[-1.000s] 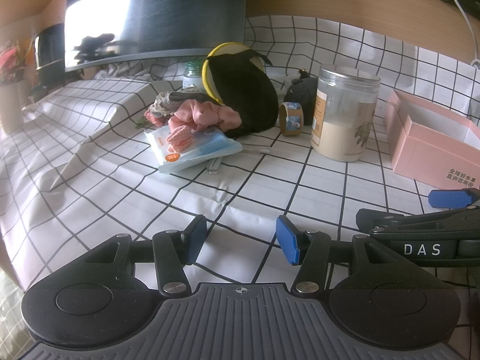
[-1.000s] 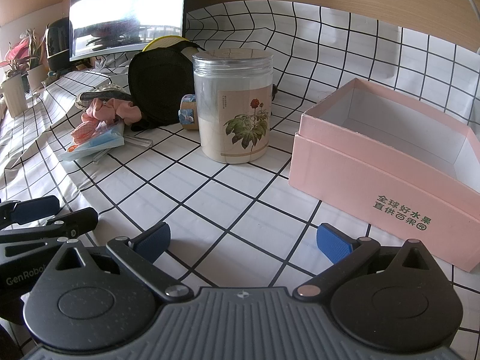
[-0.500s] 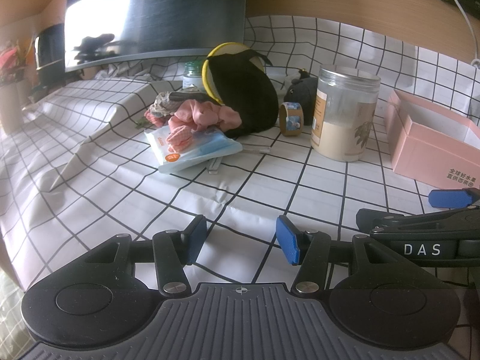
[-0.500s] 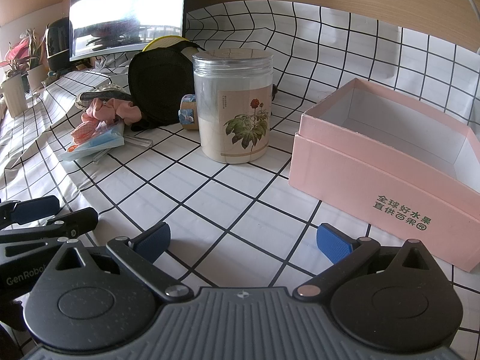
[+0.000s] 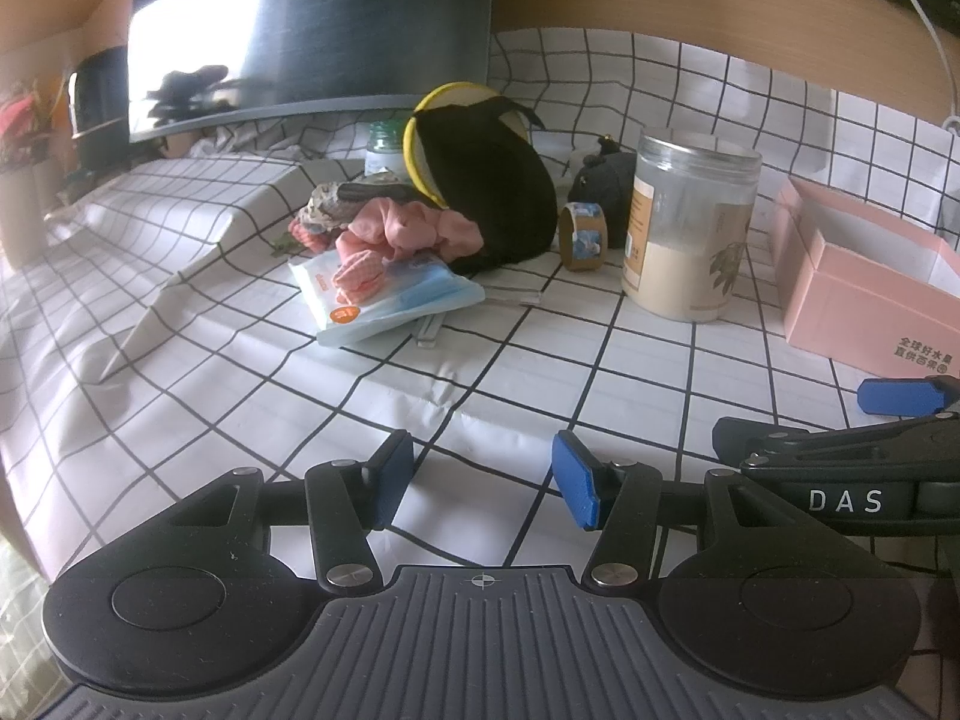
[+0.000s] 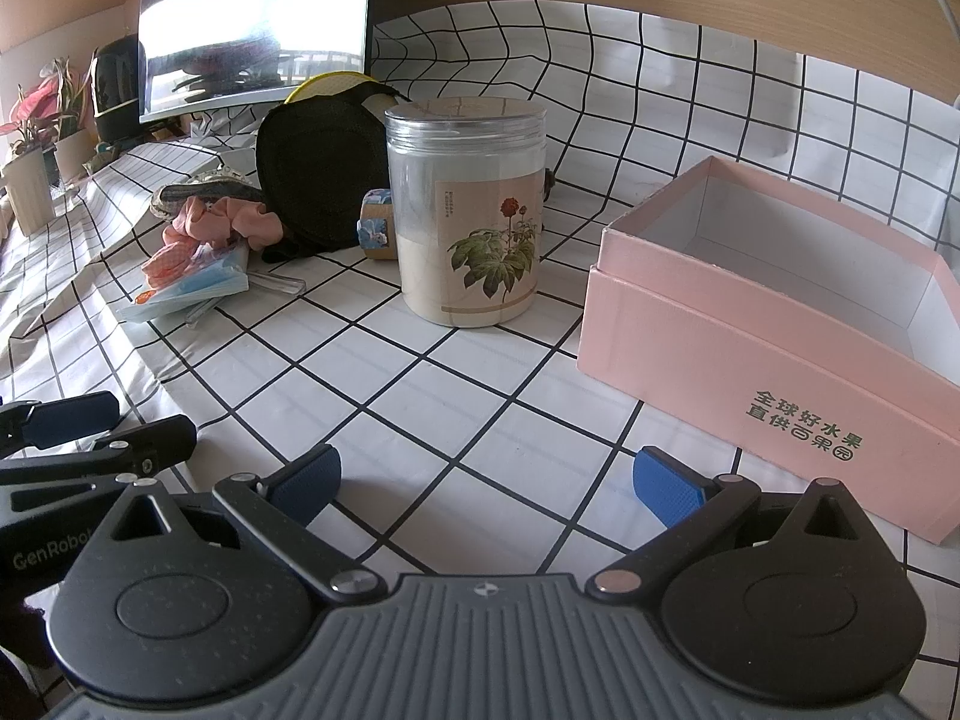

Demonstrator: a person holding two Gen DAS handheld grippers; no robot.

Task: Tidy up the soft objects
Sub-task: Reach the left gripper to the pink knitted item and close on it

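A pile of soft things lies at the back of the checkered table: a pink scrunchie (image 5: 414, 228) (image 6: 231, 219), a small pink checked cloth (image 5: 359, 276), a patterned hair band (image 5: 336, 204) and a black mesh pouch with a yellow rim (image 5: 486, 192) (image 6: 324, 180). An open pink box (image 6: 774, 312) (image 5: 864, 288) stands on the right, empty inside. My left gripper (image 5: 483, 480) is open and empty, low over the front of the table. My right gripper (image 6: 486, 480) is open wide and empty, in front of the box.
A blue wet-wipes pack (image 5: 390, 300) lies under the pink cloth. A clear jar of powder (image 6: 465, 216) stands mid-table, a tape roll (image 5: 585, 237) beside it. A small dark pouch (image 5: 603, 180) and a monitor (image 5: 312, 30) are behind. Plants (image 6: 36, 120) stand far left.
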